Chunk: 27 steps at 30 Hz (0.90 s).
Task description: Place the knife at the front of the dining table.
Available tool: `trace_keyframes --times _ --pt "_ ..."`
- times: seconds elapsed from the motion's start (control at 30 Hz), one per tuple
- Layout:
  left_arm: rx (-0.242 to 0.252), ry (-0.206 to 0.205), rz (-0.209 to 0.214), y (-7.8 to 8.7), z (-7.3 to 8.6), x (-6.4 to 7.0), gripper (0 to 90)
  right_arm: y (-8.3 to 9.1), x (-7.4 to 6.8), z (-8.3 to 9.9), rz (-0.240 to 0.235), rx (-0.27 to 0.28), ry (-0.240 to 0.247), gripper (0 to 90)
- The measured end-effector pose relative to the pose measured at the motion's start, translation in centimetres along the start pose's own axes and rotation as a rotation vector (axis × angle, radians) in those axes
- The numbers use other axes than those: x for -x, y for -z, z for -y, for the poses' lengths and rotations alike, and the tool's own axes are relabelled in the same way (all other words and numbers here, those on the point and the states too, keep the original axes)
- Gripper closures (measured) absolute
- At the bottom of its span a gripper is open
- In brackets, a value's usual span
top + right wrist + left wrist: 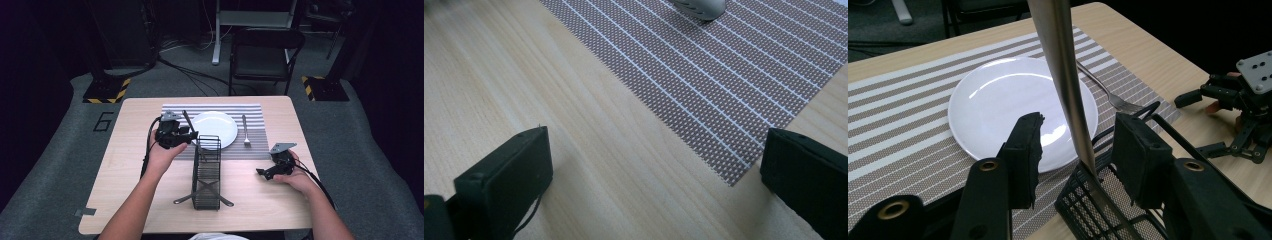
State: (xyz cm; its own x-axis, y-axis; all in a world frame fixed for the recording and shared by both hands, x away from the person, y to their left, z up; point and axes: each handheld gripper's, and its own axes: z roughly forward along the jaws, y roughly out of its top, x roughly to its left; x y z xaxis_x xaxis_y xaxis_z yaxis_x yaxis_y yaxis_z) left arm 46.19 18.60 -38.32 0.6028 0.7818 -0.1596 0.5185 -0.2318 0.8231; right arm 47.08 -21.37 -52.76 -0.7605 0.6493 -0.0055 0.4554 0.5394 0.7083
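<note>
In the high view, the left hand-held gripper sits left of center, at the top of a black wire basket standing on the tabletop. In the left gripper view its jaws stand apart around a metal utensil handle that rises slanting out of the basket; the handle lies between them, nearer the right jaw, and whether it touches is unclear. Behind are a white plate, a striped placemat and a fork. At lower right of the high view, the right hand-held gripper is wide open and empty above bare wood.
</note>
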Motion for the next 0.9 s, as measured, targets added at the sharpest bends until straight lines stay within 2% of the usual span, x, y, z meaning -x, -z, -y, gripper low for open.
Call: trace_keyframes --times 0.23,0.4,0.73,0.8,0.9 --pt "0.015 0.004 0.032 -0.8 0.0 0.1 62.6 0.0 0.0 0.0 0.0 0.0 0.0 0.0" --pt "0.013 0.001 0.021 -1.1 -0.1 0.1 66.1 0.0 0.0 0.0 0.0 0.0 0.0 0.0" --pt "0.003 0.01 0.033 -1.6 0.0 0.1 72.0 0.0 0.0 0.0 0.0 0.0 0.0 0.0" --pt "-0.001 -0.003 0.012 -1.5 0.0 0.2 76.1 0.0 0.0 0.0 0.0 0.0 0.0 0.0" --pt "0.002 -0.006 0.009 -1.3 0.1 0.4 76.6 0.0 0.0 0.0 0.0 0.0 0.0 0.0"
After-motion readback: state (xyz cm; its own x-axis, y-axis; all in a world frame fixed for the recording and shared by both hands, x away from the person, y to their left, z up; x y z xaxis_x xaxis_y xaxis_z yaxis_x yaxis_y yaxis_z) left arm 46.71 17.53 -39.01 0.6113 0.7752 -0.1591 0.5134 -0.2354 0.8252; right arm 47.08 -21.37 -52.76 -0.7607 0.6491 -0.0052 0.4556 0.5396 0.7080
